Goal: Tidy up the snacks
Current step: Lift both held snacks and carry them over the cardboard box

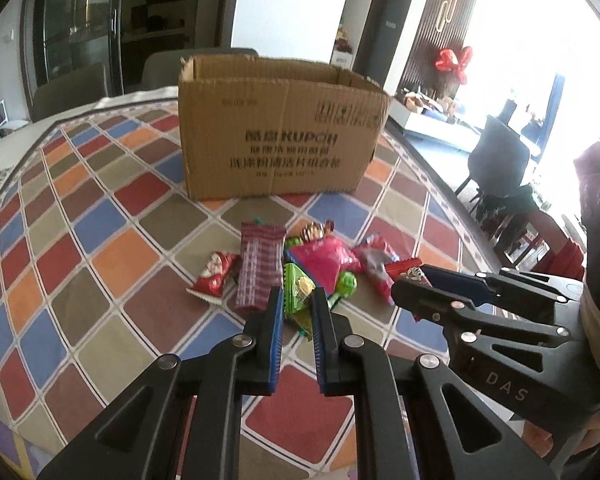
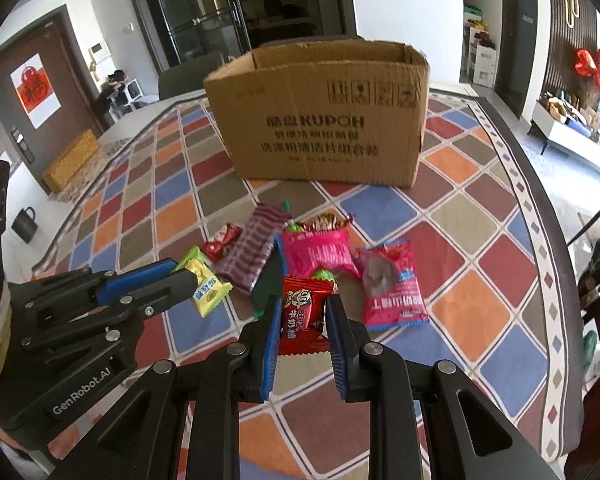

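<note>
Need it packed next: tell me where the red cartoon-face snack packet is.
The red cartoon-face snack packet is clamped in the right gripper, low centre in the right wrist view, in front of the snack pile.

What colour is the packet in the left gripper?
Yellow-green snack packet, clearest in the right wrist view, clamped in the left gripper.

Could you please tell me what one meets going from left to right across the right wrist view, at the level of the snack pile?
Left gripper holding yellow-green snack → striped purple packet → pink packet → pink-red packet.
</note>
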`<state>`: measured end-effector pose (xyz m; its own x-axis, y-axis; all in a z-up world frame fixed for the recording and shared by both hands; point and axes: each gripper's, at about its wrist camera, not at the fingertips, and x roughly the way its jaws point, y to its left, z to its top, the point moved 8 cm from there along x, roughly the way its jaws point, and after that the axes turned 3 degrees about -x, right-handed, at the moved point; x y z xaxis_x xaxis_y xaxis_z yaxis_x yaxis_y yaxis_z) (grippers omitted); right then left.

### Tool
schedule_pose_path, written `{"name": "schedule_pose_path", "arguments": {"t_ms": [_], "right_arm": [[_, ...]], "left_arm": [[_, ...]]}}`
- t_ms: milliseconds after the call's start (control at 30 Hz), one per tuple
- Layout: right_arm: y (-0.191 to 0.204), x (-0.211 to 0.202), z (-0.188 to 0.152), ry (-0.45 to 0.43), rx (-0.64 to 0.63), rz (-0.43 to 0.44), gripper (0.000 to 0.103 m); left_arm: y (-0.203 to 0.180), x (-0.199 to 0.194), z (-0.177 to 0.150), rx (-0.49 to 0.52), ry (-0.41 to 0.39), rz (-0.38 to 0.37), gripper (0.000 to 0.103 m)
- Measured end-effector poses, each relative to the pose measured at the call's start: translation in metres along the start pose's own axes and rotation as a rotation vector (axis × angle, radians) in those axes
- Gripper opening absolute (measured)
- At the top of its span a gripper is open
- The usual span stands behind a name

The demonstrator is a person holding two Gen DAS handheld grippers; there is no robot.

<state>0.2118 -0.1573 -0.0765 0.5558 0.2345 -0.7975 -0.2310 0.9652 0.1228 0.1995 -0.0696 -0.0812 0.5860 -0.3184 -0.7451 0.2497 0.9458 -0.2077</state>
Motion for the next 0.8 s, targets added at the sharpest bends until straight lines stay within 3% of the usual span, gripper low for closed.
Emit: {"name": "schedule_pose_path", "arguments": {"t_ms": [333,800], "right_arm": [[-0.001,-0.009,0.03,-0.067,-0.009,-0.001,0.024],[-0.005,-0.029,0.101,-0.199,-0.032,-0.023,0.024]], "left_arm": [[0.0,-0.017,0.034,0.02,-0.087,0.01,0.015],[0.001,-0.04,0.113,0.064,-0.236,0.041,0.015]]}}
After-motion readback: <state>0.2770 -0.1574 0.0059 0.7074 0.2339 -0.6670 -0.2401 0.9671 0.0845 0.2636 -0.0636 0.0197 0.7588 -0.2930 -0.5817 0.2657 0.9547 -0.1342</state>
